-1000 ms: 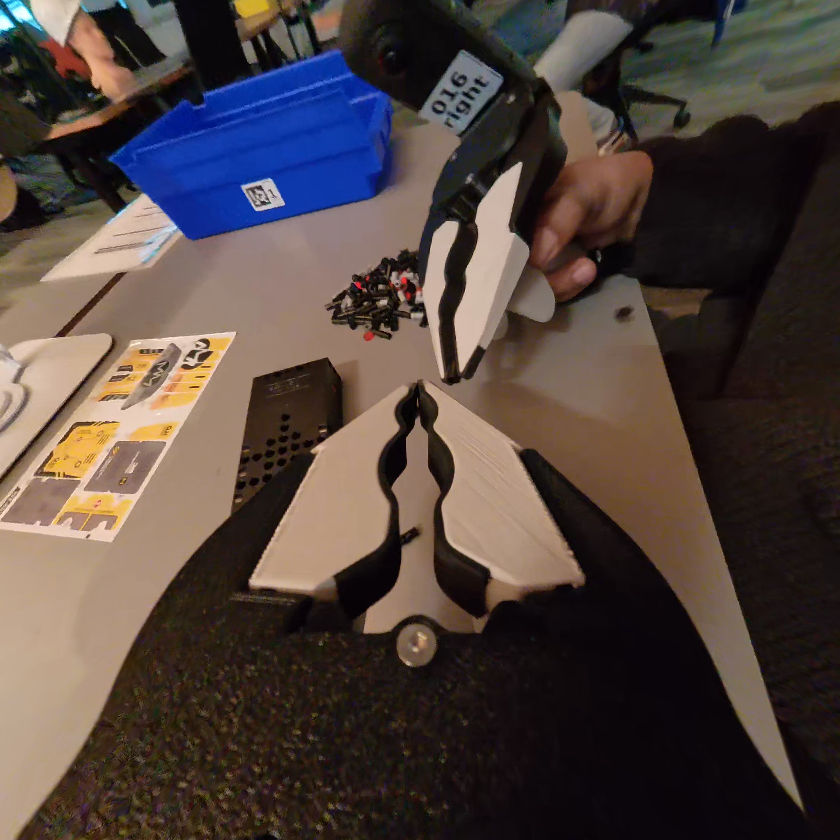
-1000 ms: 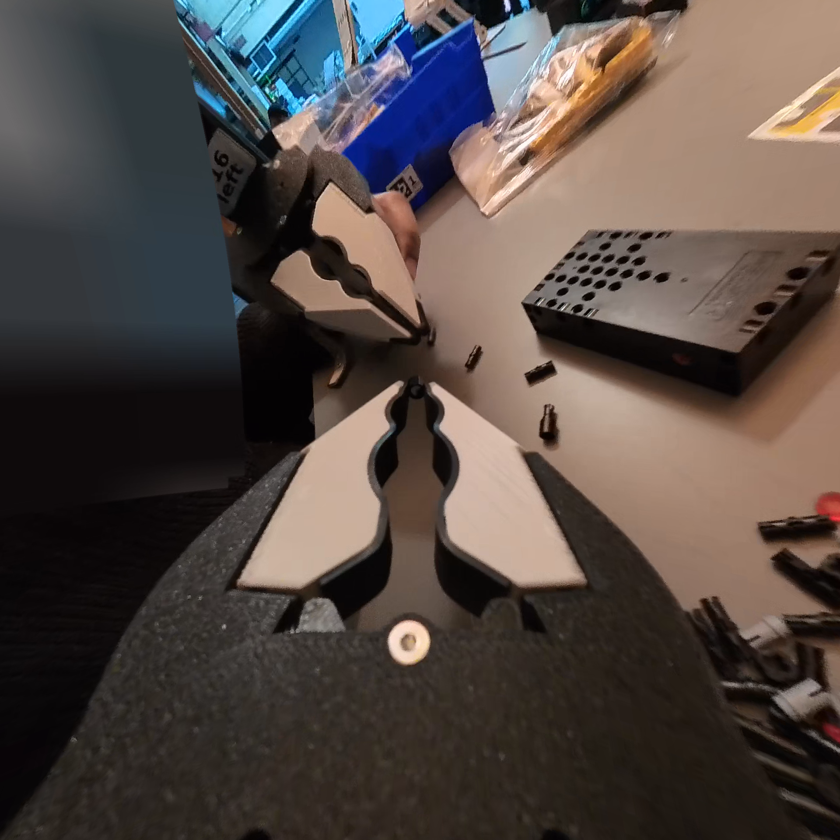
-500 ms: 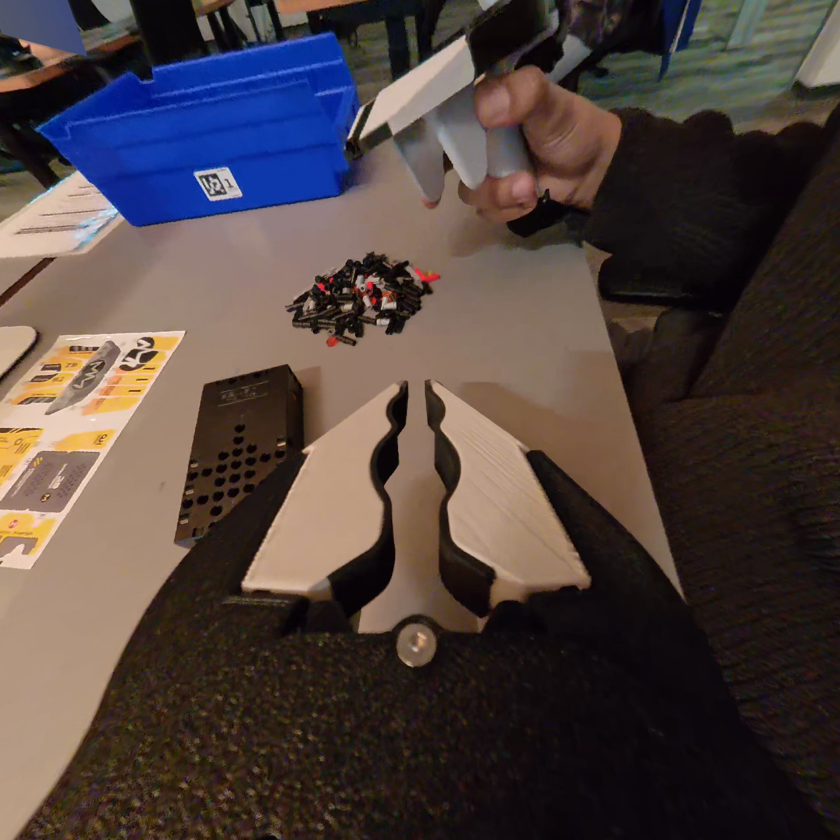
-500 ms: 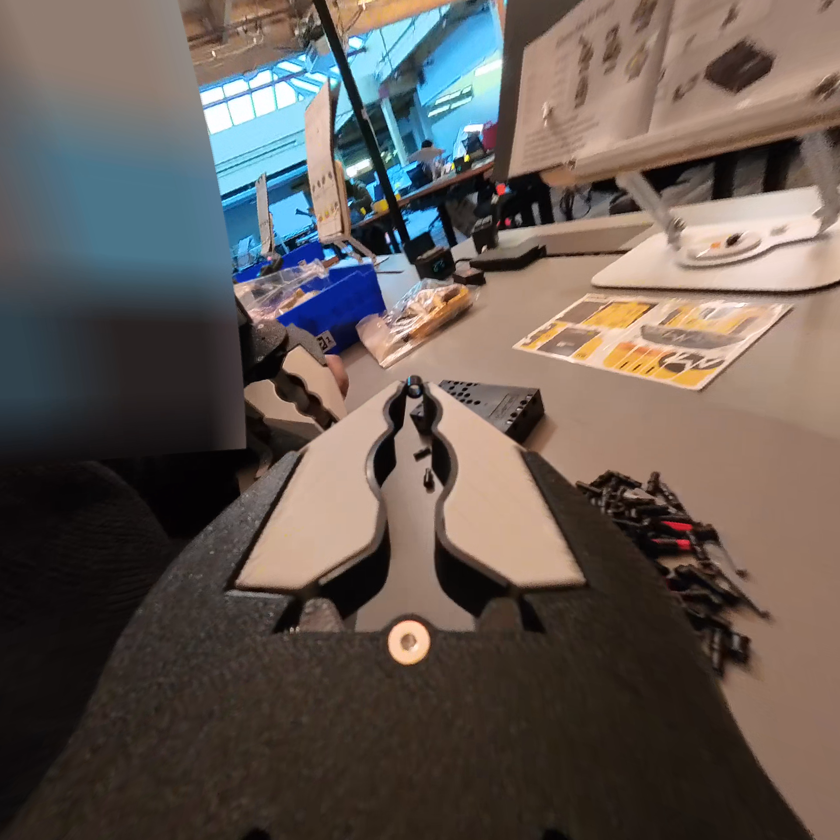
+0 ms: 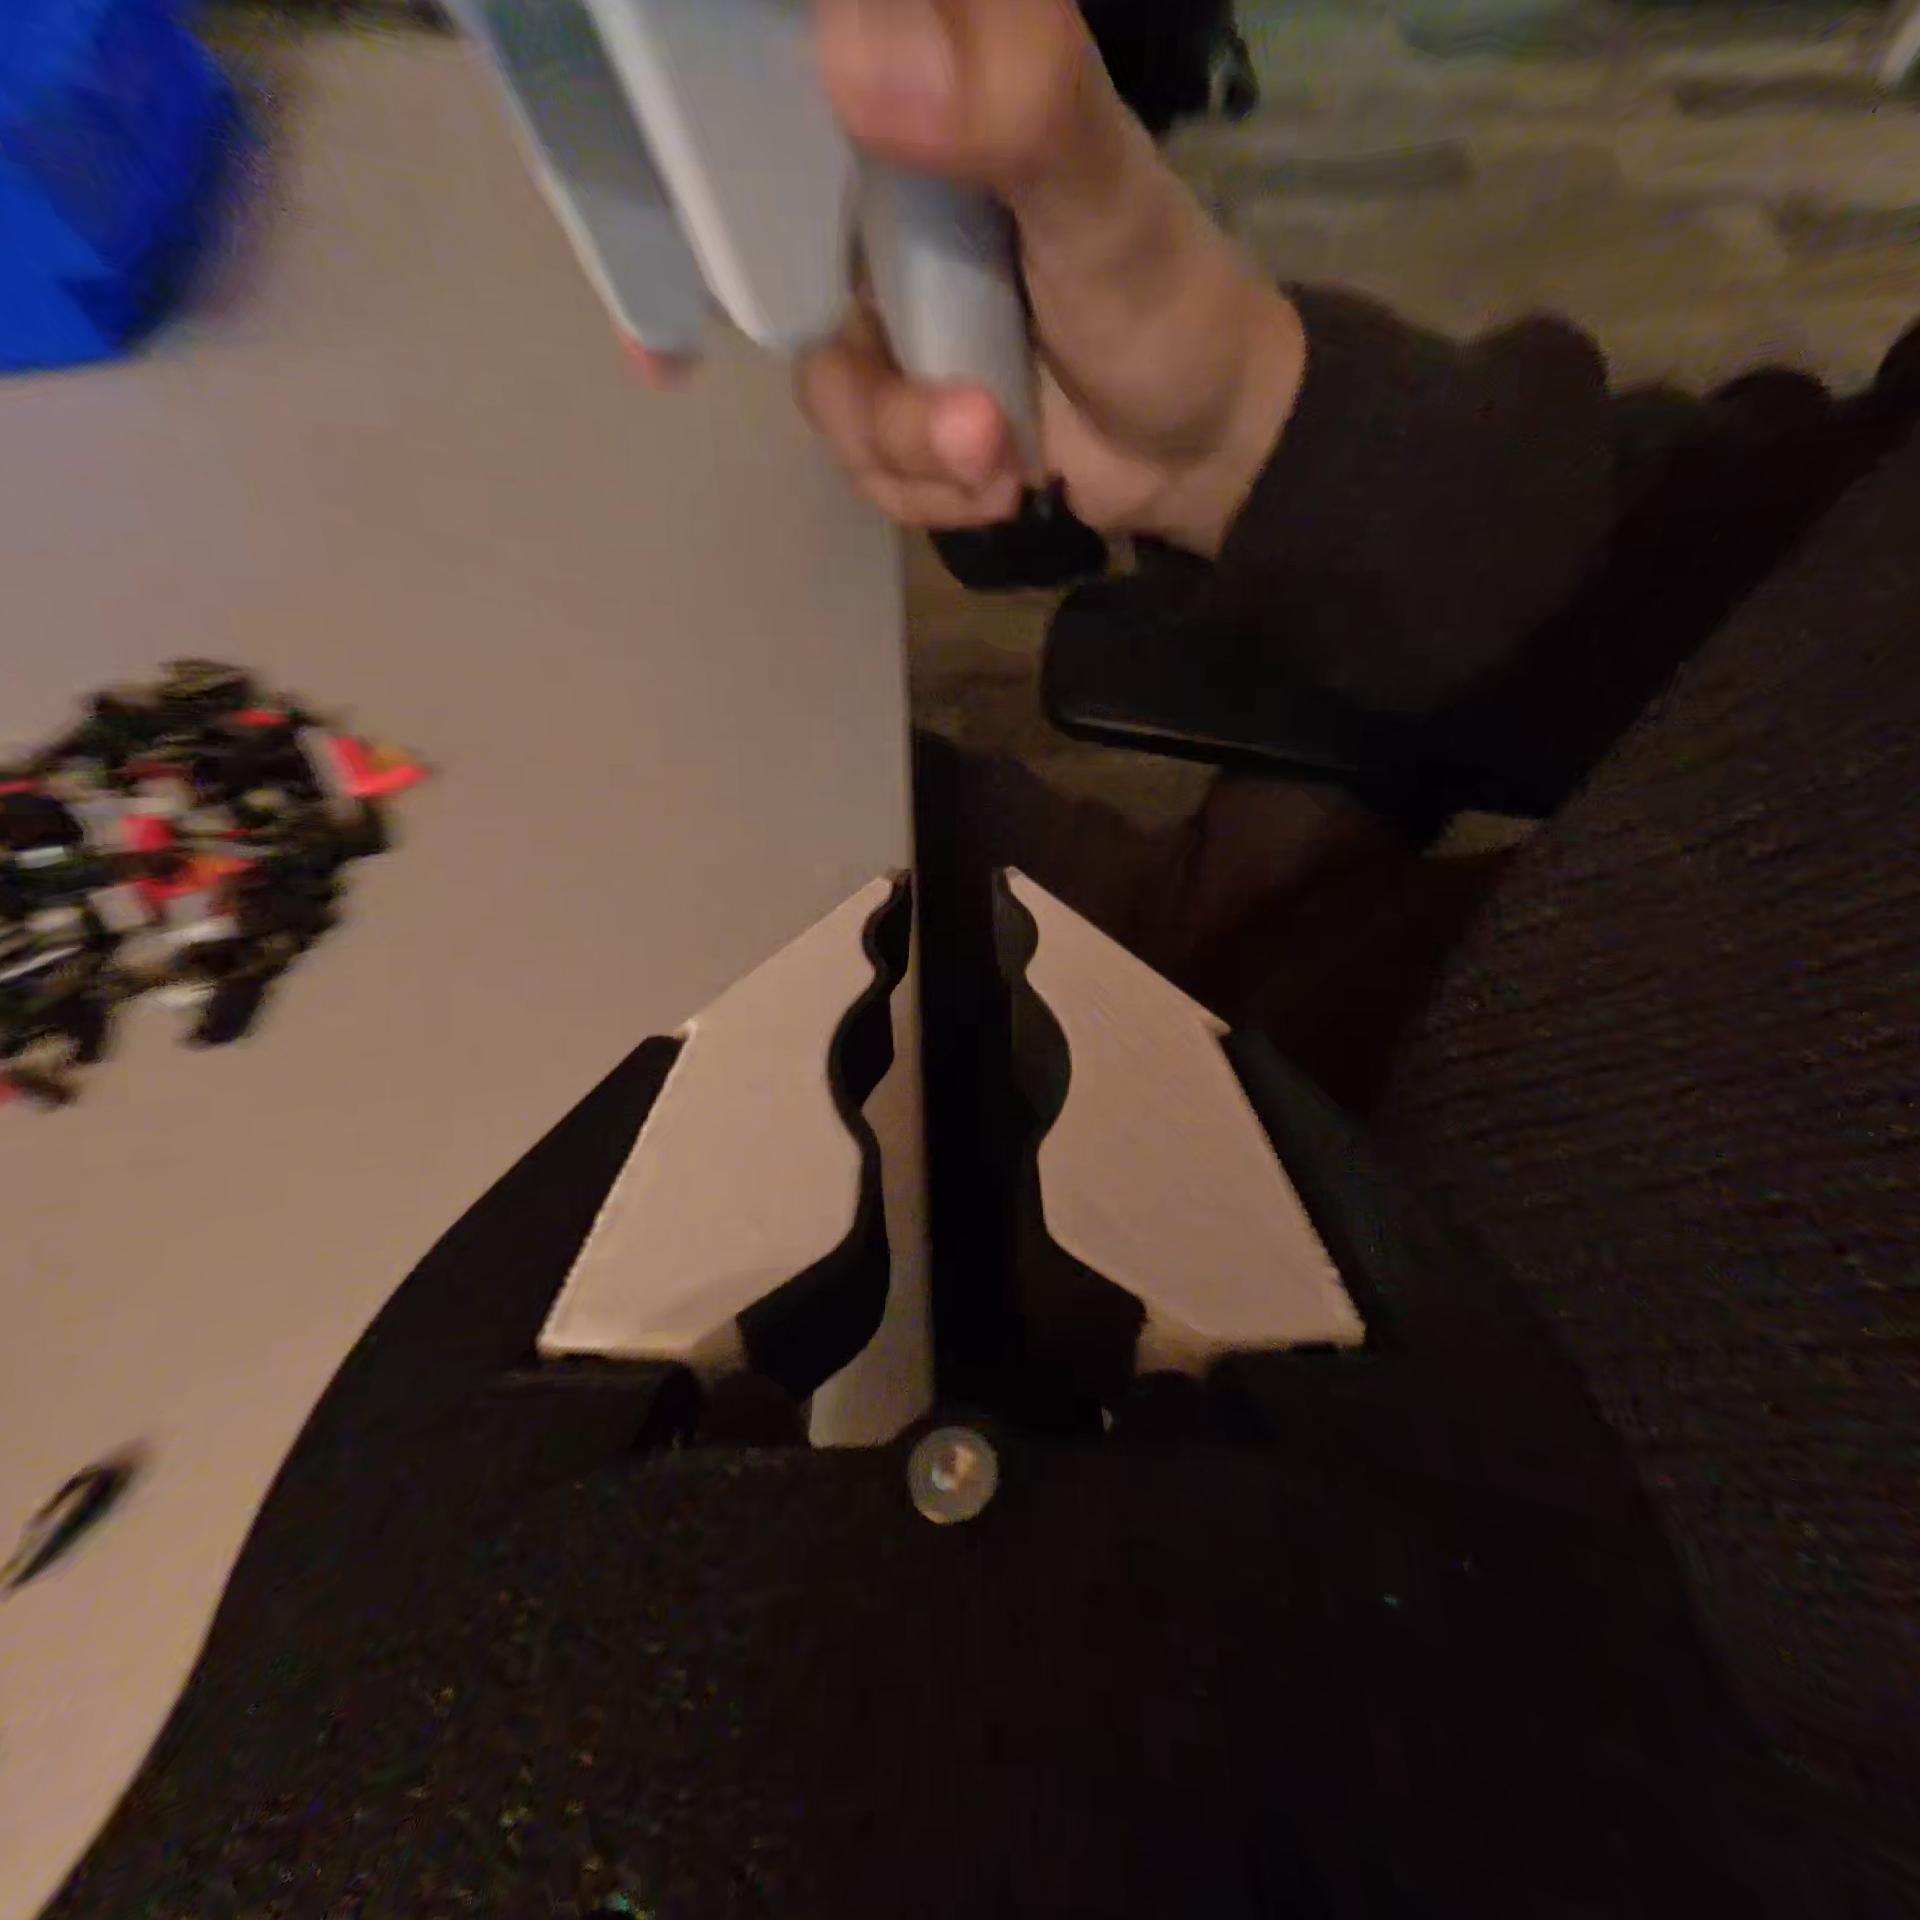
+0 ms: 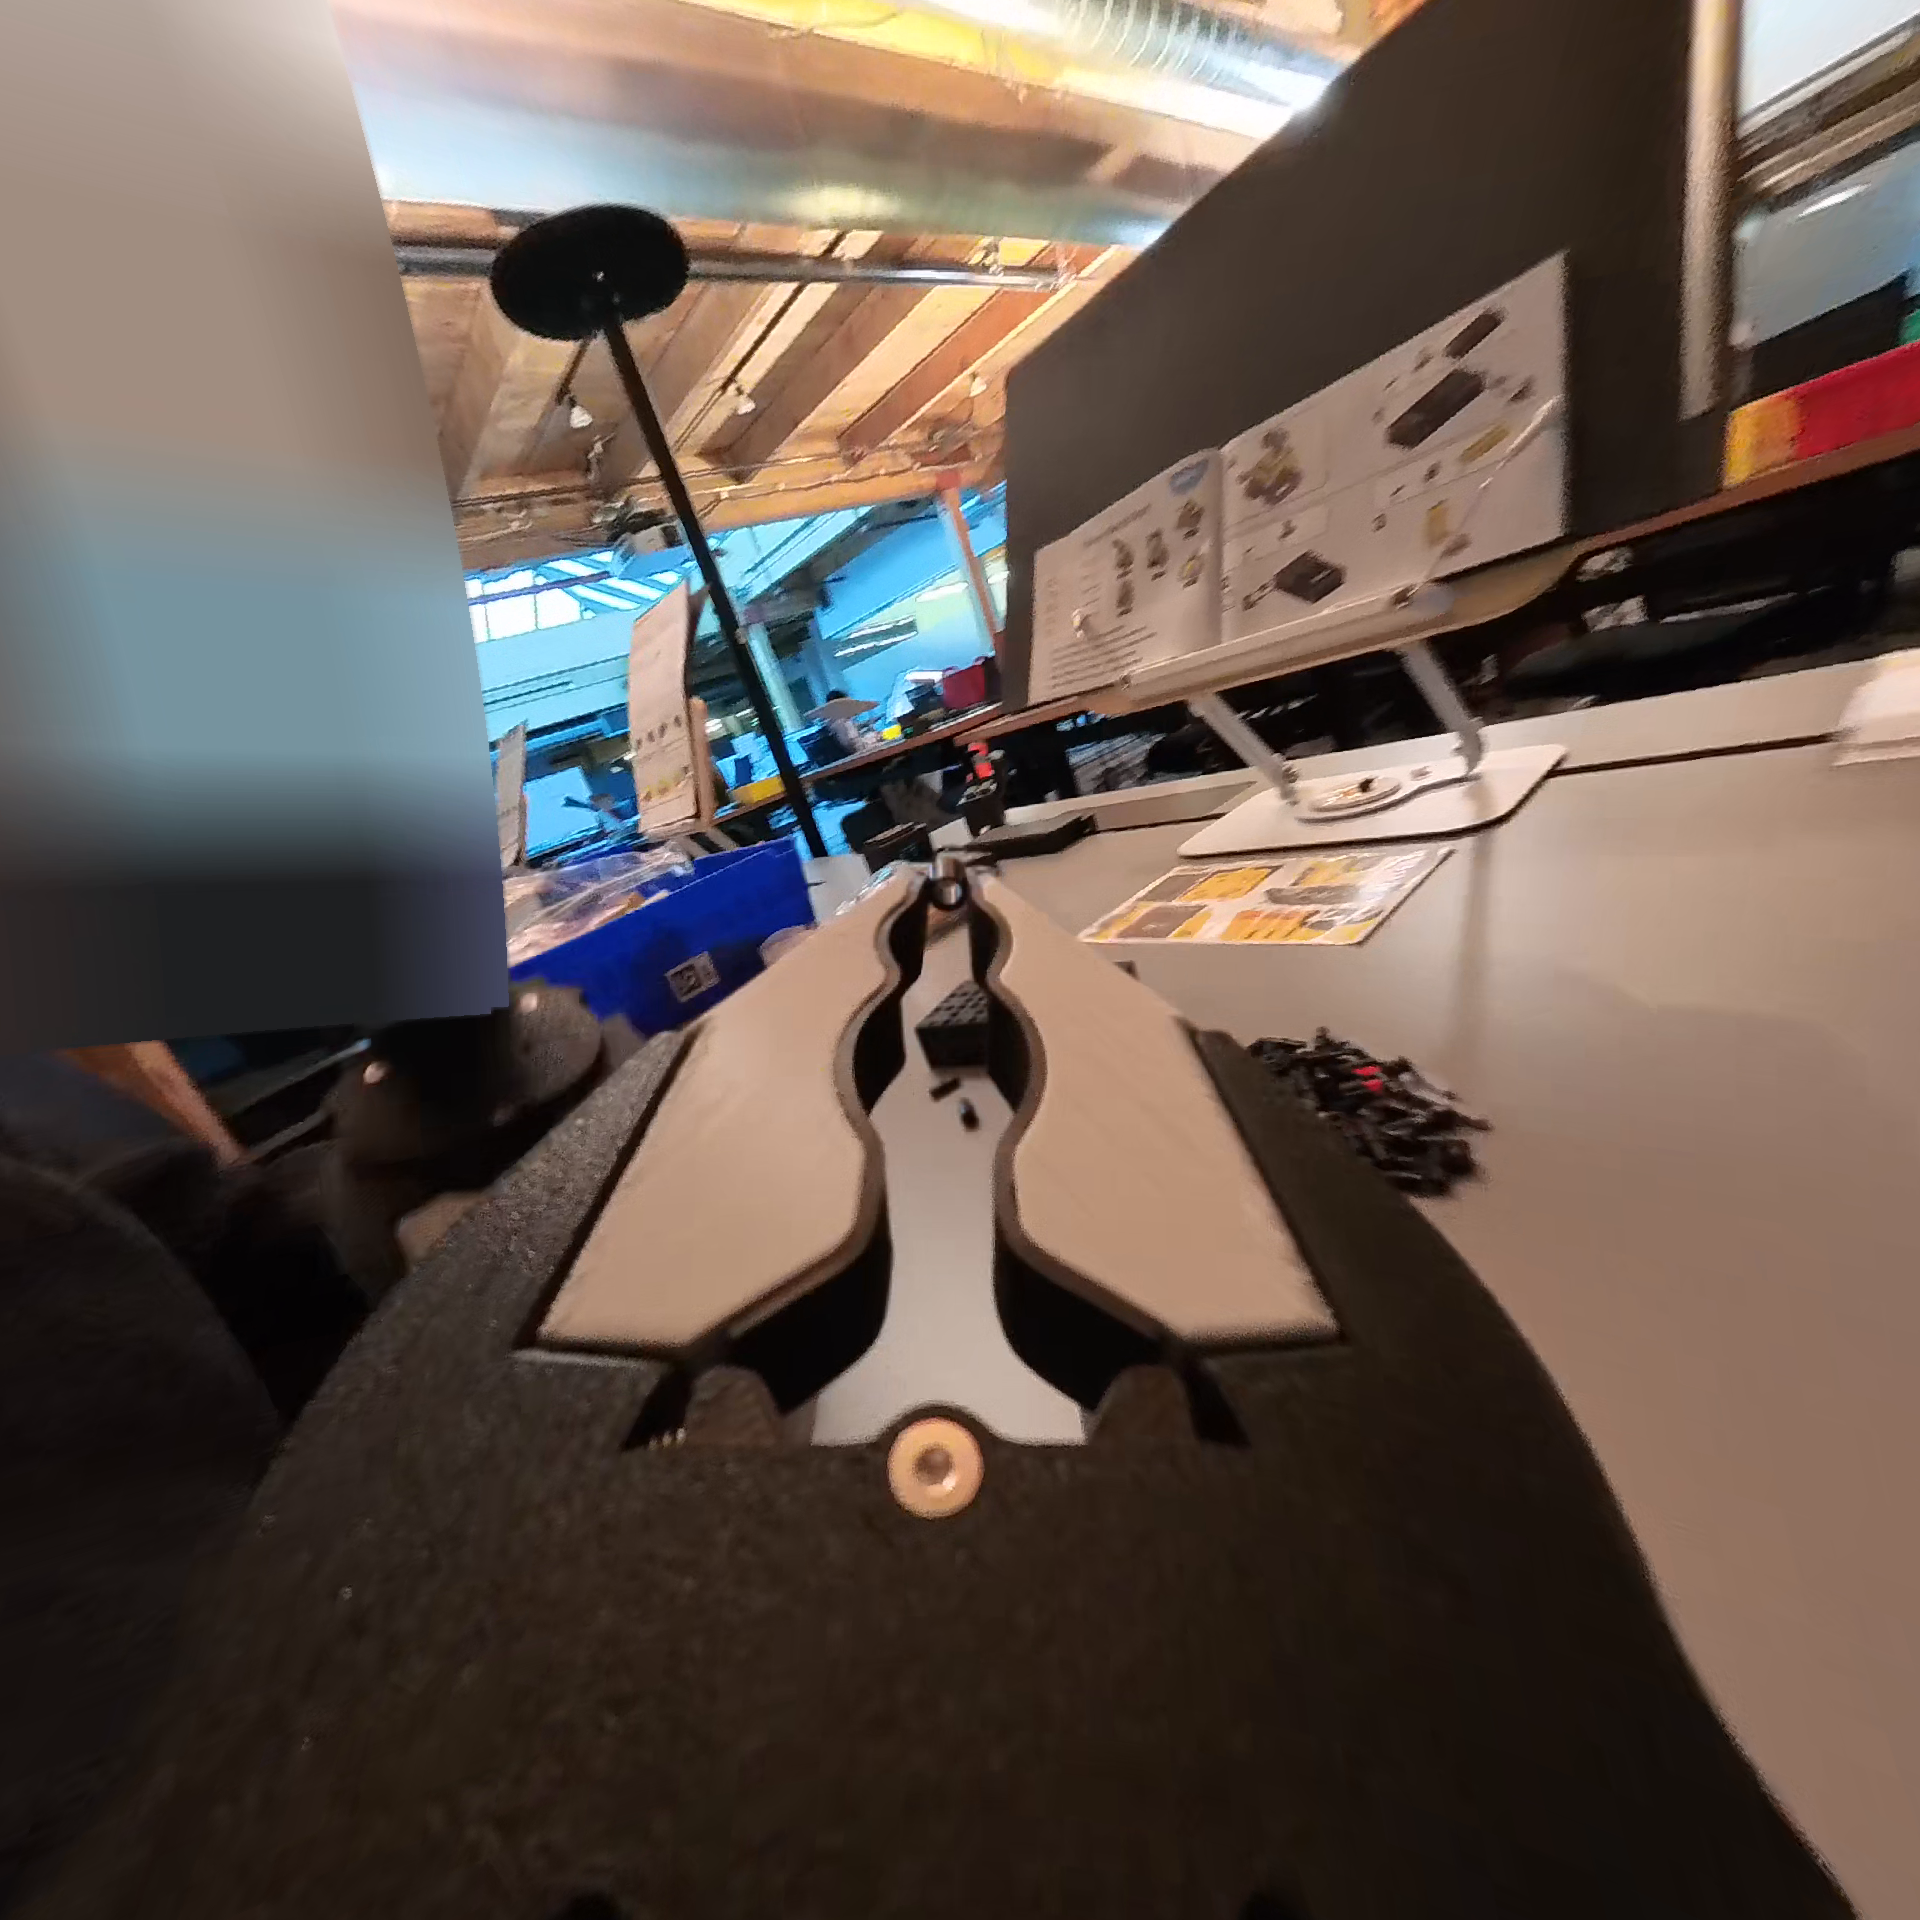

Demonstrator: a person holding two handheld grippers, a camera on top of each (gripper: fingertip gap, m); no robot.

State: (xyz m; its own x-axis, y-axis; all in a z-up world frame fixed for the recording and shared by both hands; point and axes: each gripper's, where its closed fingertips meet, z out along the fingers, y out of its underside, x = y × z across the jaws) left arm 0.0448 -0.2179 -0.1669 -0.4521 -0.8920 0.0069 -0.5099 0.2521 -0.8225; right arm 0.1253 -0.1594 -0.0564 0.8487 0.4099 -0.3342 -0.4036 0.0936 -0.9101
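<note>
My left gripper (image 5: 954,883) is open by a narrow gap and empty, hanging over the right edge of the grey table (image 5: 520,582). A blurred pile of small black, red and grey pins (image 5: 156,831) lies to its left. A hand (image 5: 1039,312) holds the other gripper's grey handle (image 5: 727,156) above and ahead of it. My right gripper (image 6: 945,894) is shut on a small black pin (image 6: 945,891), held level above the table (image 6: 1662,1039). Below its fingers lie a black perforated box (image 6: 951,1023) and loose pins (image 6: 966,1114). The pin pile (image 6: 1371,1101) is to its right.
A blue bin (image 6: 686,935) stands at the back left and also shows in the left wrist view (image 5: 94,177). A yellow sticker sheet (image 6: 1268,894) and a booklet (image 6: 1299,540) on a white stand (image 6: 1382,790) are at the back right. A chair armrest (image 5: 1195,686) sits beside the table edge.
My left gripper opened a little and swung right to the table edge. My right gripper rose from the table with the pin and tilted up to level.
</note>
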